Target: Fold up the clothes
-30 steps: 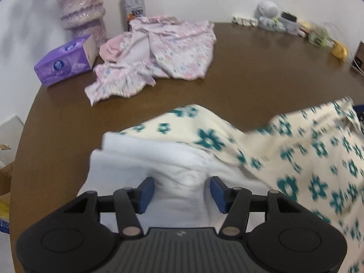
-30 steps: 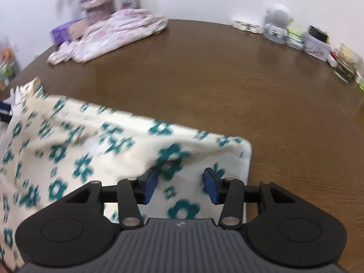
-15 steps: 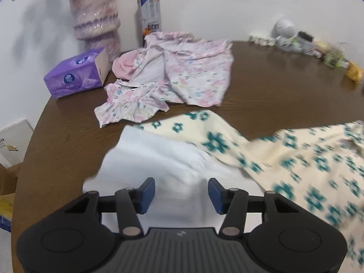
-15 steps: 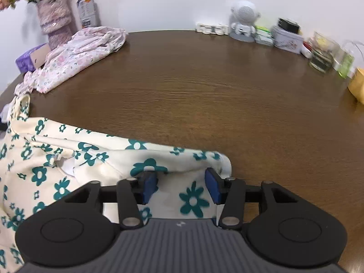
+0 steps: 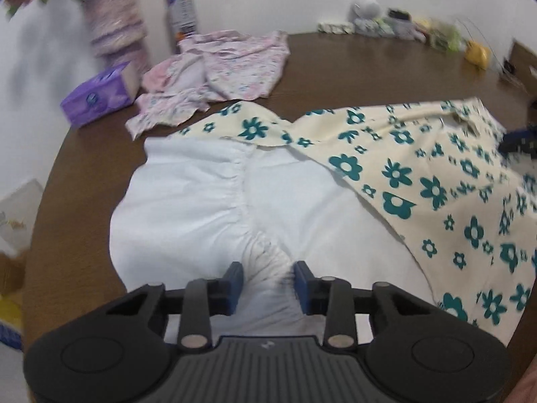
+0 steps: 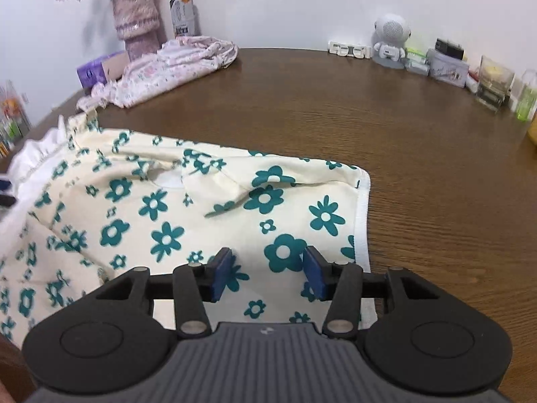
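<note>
- Step in hand, as I read it: the cream garment with teal flowers (image 6: pixel 161 215) is being spread flat on the brown round table (image 6: pixel 335 107) before the first fold. It lies across the near side of the table, with its white inside (image 5: pixel 201 201) turned up at the left end.
- The left gripper (image 5: pixel 267 283) has just been closing. Its blue pads sit on either side of a puckered bunch of the white gathered fabric and seem to pinch it, so I'd call that a grip, though motion blur there keeps me from being sure.
- The right gripper (image 6: pixel 266 273) has its jaws about half open over the printed end, near the hemmed edge (image 6: pixel 363 221). The cloth lies flat between and under the pads and I can't see them squeezing anything, so it's holding nothing.
- Next move, my guess: the right one needs to bite that edge, then both ends have to travel together so the cloth doesn't twist or drag back into a heap.
- Counts: two grippers, one garment being worked on, and one pink floral heap of clothes (image 5: pixel 214 70) waiting at the far left (could be more than one piece bunched up).
- Also one purple tissue box (image 5: pixel 100 97), one vase with flowers (image 6: pixel 136 20), one bottle (image 5: pixel 181 10), and one little white robot figure (image 6: pixel 391 40) beside a row of small clutter along the wall.
</note>
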The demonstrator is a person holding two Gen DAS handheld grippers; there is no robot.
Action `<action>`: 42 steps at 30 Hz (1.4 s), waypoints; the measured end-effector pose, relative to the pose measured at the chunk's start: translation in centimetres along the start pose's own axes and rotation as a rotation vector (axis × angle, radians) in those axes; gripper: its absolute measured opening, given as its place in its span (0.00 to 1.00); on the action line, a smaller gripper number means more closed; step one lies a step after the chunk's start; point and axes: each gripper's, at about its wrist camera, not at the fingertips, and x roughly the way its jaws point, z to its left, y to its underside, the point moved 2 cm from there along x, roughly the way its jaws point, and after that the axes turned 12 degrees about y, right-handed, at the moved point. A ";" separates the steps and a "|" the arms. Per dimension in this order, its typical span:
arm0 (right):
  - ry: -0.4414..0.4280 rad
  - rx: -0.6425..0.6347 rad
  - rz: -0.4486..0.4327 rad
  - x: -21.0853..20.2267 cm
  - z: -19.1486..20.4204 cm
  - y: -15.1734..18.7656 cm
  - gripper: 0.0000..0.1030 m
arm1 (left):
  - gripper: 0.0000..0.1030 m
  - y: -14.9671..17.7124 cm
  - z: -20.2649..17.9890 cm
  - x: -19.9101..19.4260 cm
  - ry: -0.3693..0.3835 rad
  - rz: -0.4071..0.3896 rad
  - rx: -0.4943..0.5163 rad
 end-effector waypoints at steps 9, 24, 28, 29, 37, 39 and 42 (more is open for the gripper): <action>-0.040 0.056 -0.011 -2.0 -0.5 1.2 0.46 | 0.71 0.5 0.2 -2.2 0.083 0.114 0.270; 0.040 -0.002 0.018 -1.6 2.7 1.0 0.49 | 0.31 0.0 5.8 0.5 0.174 0.038 0.137; 0.068 0.003 0.013 -1.7 3.4 1.2 0.50 | 0.55 1.5 6.1 -0.3 0.167 -0.005 0.072; 0.069 0.010 0.012 -1.7 3.4 1.2 0.50 | 0.60 1.9 6.2 -0.6 0.163 -0.015 0.056; 0.083 0.050 -0.059 -3.0 4.0 0.7 0.51 | 0.73 -1.5 4.4 -1.5 0.194 -0.252 -0.179; 0.078 0.059 -0.058 -2.8 4.2 0.7 0.51 | 0.72 -2.4 3.7 0.1 0.167 -0.217 -0.204; 0.067 0.073 -0.046 -2.3 4.3 1.1 0.51 | 0.69 -2.2 2.5 2.6 0.096 -0.103 -0.155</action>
